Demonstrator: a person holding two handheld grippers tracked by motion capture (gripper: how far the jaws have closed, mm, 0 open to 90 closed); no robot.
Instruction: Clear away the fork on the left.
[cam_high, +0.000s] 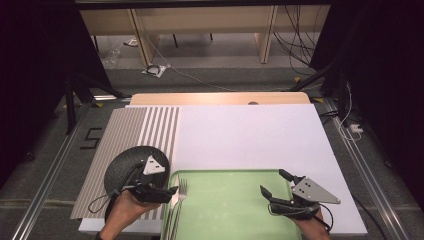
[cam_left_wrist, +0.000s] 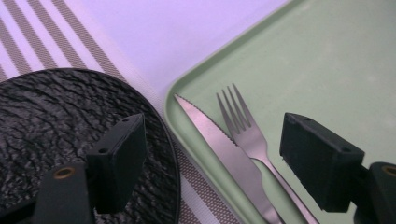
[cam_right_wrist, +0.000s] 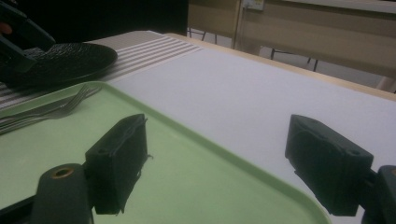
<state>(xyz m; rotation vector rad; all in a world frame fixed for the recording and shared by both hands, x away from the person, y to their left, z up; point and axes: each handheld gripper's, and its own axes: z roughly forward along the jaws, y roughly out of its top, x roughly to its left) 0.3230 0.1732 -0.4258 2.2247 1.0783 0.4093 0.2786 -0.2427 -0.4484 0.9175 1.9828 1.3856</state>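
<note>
A pale green tray (cam_high: 235, 210) lies at the near edge of the table. A steel knife (cam_left_wrist: 219, 149) and a fork (cam_left_wrist: 243, 127) lie side by side along its left rim; the fork (cam_high: 182, 191) also shows from above. A black textured plate (cam_high: 131, 167) rests on a striped placemat (cam_high: 125, 135), just left of the tray. My left gripper (cam_high: 172, 191) hovers open over the tray's left rim, its jaws straddling the knife and fork (cam_left_wrist: 212, 140). My right gripper (cam_high: 272, 181) stands open over the tray's right part, with nothing between its jaws (cam_right_wrist: 219, 144).
A white board (cam_high: 250, 135) covers the table beyond the tray, with a wooden table edge (cam_high: 220, 98) behind it. Past the table are floor cables (cam_high: 165, 70) and wooden furniture. The plate (cam_right_wrist: 65, 60) and fork (cam_right_wrist: 60, 109) sit far left in the right gripper view.
</note>
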